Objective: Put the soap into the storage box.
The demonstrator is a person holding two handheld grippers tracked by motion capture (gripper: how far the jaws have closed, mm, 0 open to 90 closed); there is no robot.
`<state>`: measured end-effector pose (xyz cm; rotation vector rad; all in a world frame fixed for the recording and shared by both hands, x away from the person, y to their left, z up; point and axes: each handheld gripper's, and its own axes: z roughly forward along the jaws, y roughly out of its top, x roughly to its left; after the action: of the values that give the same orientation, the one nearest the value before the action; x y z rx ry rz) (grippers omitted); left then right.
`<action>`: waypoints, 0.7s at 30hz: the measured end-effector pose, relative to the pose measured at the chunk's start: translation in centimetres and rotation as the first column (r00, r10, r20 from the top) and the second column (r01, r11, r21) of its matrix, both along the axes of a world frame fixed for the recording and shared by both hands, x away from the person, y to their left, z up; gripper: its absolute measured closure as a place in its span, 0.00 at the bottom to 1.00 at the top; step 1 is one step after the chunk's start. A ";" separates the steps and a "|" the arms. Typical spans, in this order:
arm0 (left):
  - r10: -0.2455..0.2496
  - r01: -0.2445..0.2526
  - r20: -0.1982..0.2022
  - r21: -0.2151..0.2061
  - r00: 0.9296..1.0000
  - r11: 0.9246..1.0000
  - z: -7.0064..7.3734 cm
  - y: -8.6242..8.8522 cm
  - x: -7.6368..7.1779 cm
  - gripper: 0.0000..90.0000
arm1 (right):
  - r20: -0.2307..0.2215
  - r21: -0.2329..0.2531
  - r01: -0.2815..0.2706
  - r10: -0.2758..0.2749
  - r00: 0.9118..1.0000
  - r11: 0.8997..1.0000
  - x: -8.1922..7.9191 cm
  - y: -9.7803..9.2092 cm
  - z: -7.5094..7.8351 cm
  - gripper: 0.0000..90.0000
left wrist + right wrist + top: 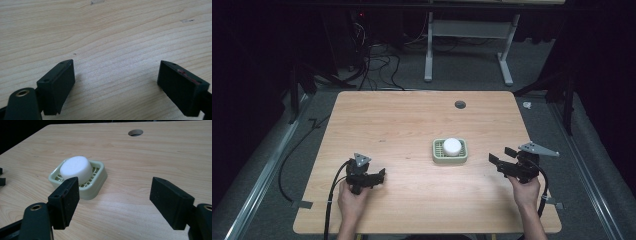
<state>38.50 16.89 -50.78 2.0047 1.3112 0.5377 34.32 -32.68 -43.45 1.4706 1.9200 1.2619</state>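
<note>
A round white soap bar (pixel 452 146) (pixel 75 169) lies in a pale green slatted soap dish (pixel 437 156) (pixel 98 184) right of the table's middle. My right gripper (pixel 501 156) (pixel 113 197) stands open to the right of the dish, jaws pointing at it, nothing between them. My left gripper (pixel 381 175) (pixel 116 85) rests low over the front left of the table, open, with bare wood between its jaws.
The light wooden table (pixel 402 125) has a round cable hole (pixel 460 104) (pixel 135 132) near its far edge. Cables trail from both grippers off the front edge. Beyond the table stand a grey frame (pixel 467 45) and floor cables.
</note>
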 end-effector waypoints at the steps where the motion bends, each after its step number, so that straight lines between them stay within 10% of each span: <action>1: 0.000 0.000 0.000 0.000 1.000 1.000 0.0 0.0 0.0 0.17 | -0.002 0.000 -0.001 0.001 1.000 1.000 -0.1 0.0 -0.1 0.28; 21: 0.000 0.000 0.000 0.000 1.000 1.000 0.0 0.0 0.0 0.17 | -0.021 0.026 0.008 -0.007 1.000 1.000 -0.6 0.0 -1.4 0.28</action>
<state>38.50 16.89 -50.78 2.0046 1.3113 0.5377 33.69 -32.72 -44.88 1.5075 1.9165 1.2774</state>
